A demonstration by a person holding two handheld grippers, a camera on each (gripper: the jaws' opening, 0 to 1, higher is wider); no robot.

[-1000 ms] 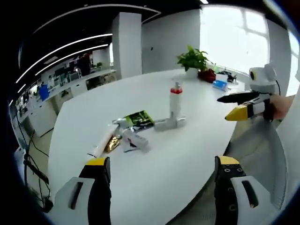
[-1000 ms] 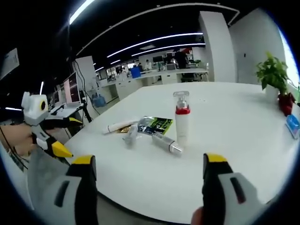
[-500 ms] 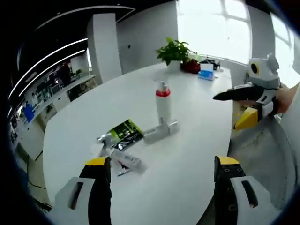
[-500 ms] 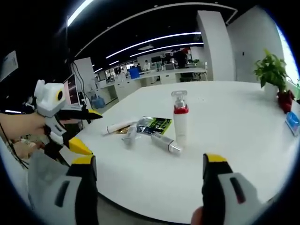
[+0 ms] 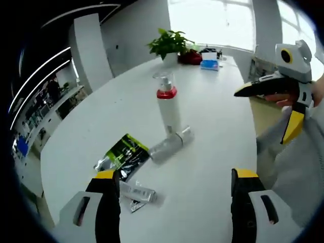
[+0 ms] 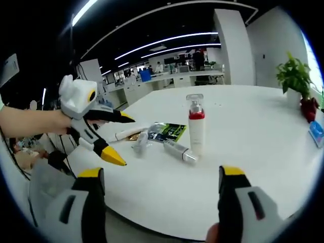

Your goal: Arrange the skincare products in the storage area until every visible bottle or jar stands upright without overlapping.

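Held agape and empty at frame bottom, left gripper [image 5: 175, 190] and right gripper [image 6: 157, 190], risked toppling upright pump bottle [image 5: 167, 105] while reaching for touching fallen tube [image 5: 171, 145] at centre.

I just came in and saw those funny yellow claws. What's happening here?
A person holds a gripper in each hand over a white table, tidying skincare things. Neither holds anything yet: the left gripper and right gripper are both open. One pump bottle with a red collar stands upright. A silver bottle lies on its side at its foot, and a green sachet and small tubes lie flat nearby.
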